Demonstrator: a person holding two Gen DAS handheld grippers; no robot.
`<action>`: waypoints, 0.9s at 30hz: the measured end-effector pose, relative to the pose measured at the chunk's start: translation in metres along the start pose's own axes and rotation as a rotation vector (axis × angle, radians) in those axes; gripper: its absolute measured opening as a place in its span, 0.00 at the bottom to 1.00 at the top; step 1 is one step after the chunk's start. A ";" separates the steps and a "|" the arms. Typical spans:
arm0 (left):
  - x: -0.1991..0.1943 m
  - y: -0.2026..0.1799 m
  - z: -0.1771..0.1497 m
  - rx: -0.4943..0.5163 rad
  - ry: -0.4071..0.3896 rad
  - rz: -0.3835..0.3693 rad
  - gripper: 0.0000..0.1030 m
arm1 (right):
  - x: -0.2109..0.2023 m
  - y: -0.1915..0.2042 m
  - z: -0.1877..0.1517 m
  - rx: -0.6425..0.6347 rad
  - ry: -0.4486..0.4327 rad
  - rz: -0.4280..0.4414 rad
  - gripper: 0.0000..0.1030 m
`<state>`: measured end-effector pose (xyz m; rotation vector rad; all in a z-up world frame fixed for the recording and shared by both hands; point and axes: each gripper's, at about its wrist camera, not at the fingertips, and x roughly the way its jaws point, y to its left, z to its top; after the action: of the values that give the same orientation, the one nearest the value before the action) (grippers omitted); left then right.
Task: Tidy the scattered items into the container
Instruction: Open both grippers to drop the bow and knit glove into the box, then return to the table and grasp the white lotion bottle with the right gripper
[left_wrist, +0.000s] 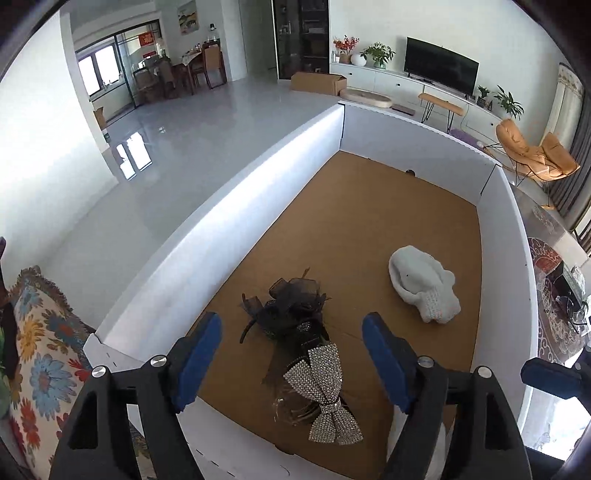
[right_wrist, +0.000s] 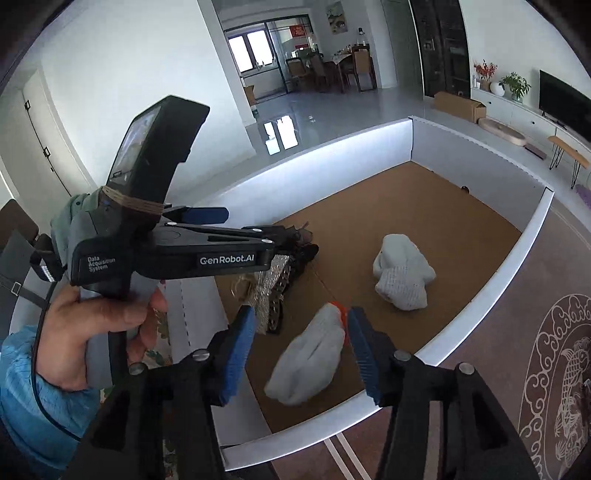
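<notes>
On my far left I see a floral cushion (left_wrist: 44, 354) pressed against the outside of the container (left_wrist: 236, 206), a wide, low box with white walls and a brown cardboard floor. Beyond it stretches a glossy grey tiled floor (left_wrist: 207, 122) running back to a dining table with chairs (left_wrist: 192, 66) by a glazed door.

My left gripper (left_wrist: 291, 354) hangs over the near wall of the container, fingers spread wide with nothing between them. Below it, on the brown floor, lie a black mesh hair piece (left_wrist: 291, 306) and a rhinestone bow (left_wrist: 328, 391), touching each other. Further right and apart from them sits a white knitted bundle (left_wrist: 424, 291).

From the right wrist view, my left hand (right_wrist: 96, 332) grips the left tool's handle at the left of the frame. My right gripper (right_wrist: 301, 350) is also wide open and holds nothing; a white glove with an orange cuff (right_wrist: 310, 358) lies on the container floor between its fingers, near the front wall. I cannot quite tell whether the right pad touches the cuff.

Past the far wall stand a cardboard box (left_wrist: 317, 82), a long white cabinet with potted plants and a television (left_wrist: 439, 70), and an orange lounge chair (left_wrist: 535, 155). On the right, outside the container, is a brown patterned rug (right_wrist: 554, 369).
</notes>
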<state>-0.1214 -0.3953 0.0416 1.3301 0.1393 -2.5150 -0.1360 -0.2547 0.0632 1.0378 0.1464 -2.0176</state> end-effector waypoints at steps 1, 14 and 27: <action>-0.003 -0.001 0.000 0.003 -0.006 0.001 0.75 | -0.004 -0.004 0.000 0.014 -0.010 0.008 0.54; -0.100 -0.146 -0.031 0.209 -0.197 -0.207 0.91 | -0.111 -0.132 -0.122 0.287 -0.180 -0.316 0.54; -0.020 -0.365 -0.146 0.459 -0.016 -0.389 0.97 | -0.281 -0.262 -0.331 0.594 -0.106 -0.709 0.54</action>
<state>-0.1043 -0.0107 -0.0433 1.5737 -0.2201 -3.0127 -0.0366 0.2358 -0.0178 1.3625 -0.1844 -2.8578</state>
